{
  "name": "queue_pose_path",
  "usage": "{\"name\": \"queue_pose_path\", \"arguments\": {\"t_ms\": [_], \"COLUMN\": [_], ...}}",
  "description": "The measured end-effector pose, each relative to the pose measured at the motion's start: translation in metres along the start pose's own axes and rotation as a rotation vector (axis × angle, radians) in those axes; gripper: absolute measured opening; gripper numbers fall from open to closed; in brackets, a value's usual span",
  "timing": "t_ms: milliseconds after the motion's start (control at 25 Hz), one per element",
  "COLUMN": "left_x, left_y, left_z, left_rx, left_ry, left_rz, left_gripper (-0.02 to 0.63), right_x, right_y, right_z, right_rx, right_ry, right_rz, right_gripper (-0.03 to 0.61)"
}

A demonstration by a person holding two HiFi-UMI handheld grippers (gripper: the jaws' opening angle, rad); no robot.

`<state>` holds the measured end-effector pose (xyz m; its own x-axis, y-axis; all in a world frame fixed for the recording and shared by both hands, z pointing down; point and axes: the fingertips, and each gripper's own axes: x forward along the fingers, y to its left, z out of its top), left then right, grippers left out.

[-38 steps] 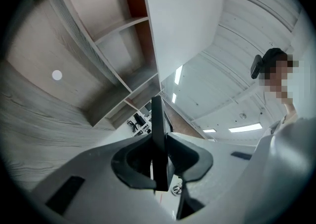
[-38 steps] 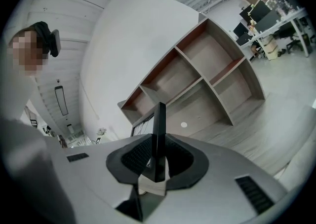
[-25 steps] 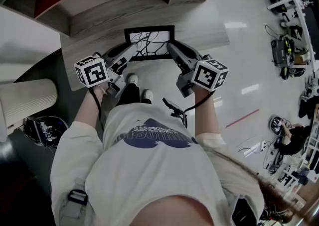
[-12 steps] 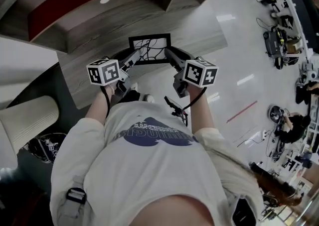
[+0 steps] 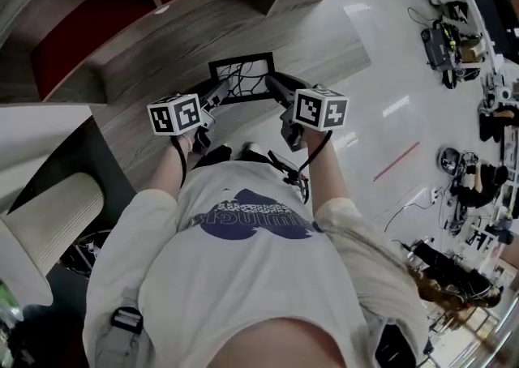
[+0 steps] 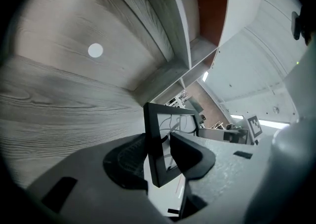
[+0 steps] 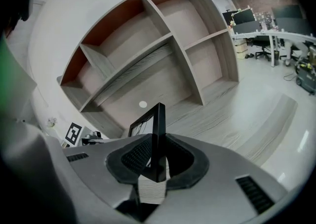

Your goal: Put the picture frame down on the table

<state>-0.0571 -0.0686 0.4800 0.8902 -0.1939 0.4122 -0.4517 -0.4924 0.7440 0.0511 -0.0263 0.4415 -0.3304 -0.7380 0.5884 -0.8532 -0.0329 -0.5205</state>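
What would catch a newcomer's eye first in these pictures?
A black picture frame with tangled dark lines sits in the middle of the head view, over the wood-grain table. The right tongs clamp one edge; the left tongs have just been opening, with the other edge loose between them. Black-and-white marker cubes top both grippers just below the frame.

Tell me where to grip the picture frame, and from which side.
Grip a side border of the frame, edge-on from your side, jaws across its thickness. It is a thin flat panel; the right gripper clamps its right border this way.
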Motion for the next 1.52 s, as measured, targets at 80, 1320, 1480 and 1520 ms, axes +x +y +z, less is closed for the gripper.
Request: {"name": "queue_pose_path", "arguments": {"t_ms": [80,1320,1480,1520], "left_x": [0.005,0.140,0.144,0.145], "left_y": [0.006,0.147,0.159,0.161], "left_z": [-0.004,-0.004,-0.007,-0.008], "left_rx": [-0.016,-0.295,-0.310,-0.315], "left_ry": [0.014,-0.001,0.014,0.020], "left_rz": [0.015,0.421,0.449,0.456], "left_gripper": [0.130,0.135,0.135,0.135], "right_x": [0.004,0.192,0.205,0.207], "right_y": [-0.005,-0.153,-0.160,-0.161], "right_z": [-0.003,0.001,-0.004,-0.006], "right_rx": [0.013,-0.021,-0.027,-0.030], "right_ry": [0.014,0.424,0.451,0.457], "right_rz": [-0.010,0.131,0.106,0.098], "right_gripper": [0.080,0.078,0.078,0.078]}}
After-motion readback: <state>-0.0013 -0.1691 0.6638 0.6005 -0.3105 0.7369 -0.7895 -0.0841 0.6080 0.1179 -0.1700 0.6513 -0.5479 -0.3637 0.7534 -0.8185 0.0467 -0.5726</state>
